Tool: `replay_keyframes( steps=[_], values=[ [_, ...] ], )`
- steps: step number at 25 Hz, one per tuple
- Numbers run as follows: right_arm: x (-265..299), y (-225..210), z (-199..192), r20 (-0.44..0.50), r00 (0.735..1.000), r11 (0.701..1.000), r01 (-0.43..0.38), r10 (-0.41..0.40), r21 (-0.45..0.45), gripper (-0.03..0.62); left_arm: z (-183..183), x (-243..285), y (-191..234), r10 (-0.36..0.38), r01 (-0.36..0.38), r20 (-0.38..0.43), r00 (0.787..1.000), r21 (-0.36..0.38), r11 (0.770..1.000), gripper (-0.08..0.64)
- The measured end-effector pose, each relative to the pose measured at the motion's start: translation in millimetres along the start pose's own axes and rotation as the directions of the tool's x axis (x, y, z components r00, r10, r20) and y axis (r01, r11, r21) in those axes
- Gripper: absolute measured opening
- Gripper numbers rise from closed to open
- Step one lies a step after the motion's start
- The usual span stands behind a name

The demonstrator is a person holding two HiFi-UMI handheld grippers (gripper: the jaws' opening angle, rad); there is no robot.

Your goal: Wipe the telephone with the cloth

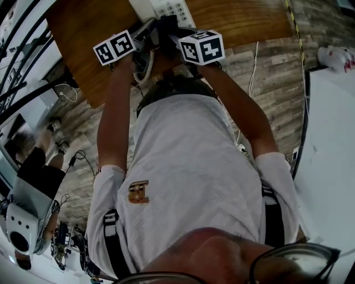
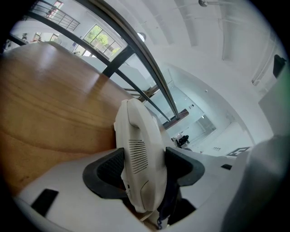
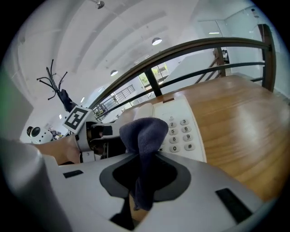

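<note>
While the person [image 1: 188, 177] is bending over the wooden table [image 1: 83, 33], both tools are working at its near edge, right by the telephone [image 1: 169, 8].

On the left gripper [image 2: 145, 174], the jaws are clamping the cream handset [image 2: 138, 145] by its flanks, one dark pad pressing each side. The handset is standing on end, with its slotted grille facing the camera and the table top showing behind it. A coiled cord [image 1: 145, 67] is hanging just below the tools in the head view, off the table edge.

On the right gripper [image 3: 144, 174], the jaws are pinching a dark blue-grey cloth [image 3: 142, 133]. Its bunched top is bulging up past the pads and a tail is trailing down between them. The cloth is sitting in front of the keypad [image 3: 180, 135], at the lower left corner of the keys. It is probably touching the telephone there, though the angle is too flat to be sure.

The telephone is lying flat on the wood, number keys facing up, with bare table stretching away to its right.

In the right gripper view, the left gripper's marker cube [image 3: 75, 118] is showing just left of the cloth, so the two tools are near each other. In the head view, both cubes are sitting side by side above the person's forearms, over a plank floor [image 1: 272, 77].
</note>
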State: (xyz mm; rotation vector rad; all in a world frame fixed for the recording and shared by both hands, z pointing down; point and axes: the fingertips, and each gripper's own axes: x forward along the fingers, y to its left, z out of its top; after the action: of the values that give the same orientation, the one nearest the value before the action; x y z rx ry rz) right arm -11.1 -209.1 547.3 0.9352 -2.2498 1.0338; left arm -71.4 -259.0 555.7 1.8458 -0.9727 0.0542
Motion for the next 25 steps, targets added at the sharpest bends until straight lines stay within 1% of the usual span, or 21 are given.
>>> replay_keyframes(
  steps=[4,9,18,21,25],
  values=[
    [-0.3,-27.3,0.3,-0.016,0.998,0.997,0.062,-0.062,-0.035,0.079,-1.1,0.6,1.5,0.002,-0.002,0.003,1.000,-0.001,1.000,0.299],
    [-12.7,-58.6,3.8,-0.028,0.993,0.992,0.115,-0.117,-0.058,0.079,-2.4,0.9,-0.5,0.003,-0.003,0.004,1.000,-0.002,1.000,0.299],
    [-37.5,-107.0,4.2,-0.032,0.979,0.979,0.197,-0.199,-0.055,0.079,-3.5,2.1,-0.2,0.008,-0.008,0.009,1.000,-0.009,1.000,0.299],
    [-42.0,-108.9,5.8,-0.022,0.979,0.978,0.201,-0.202,-0.048,0.079,-3.9,1.1,-0.9,0.011,-0.011,0.007,1.000,-0.001,1.000,0.299],
    [-51.2,-90.3,17.6,0.017,0.988,0.986,0.154,-0.154,-0.055,0.080,-4.4,-3.5,-5.6,0.006,-0.006,0.007,1.000,0.011,1.000,0.301]
  ],
)
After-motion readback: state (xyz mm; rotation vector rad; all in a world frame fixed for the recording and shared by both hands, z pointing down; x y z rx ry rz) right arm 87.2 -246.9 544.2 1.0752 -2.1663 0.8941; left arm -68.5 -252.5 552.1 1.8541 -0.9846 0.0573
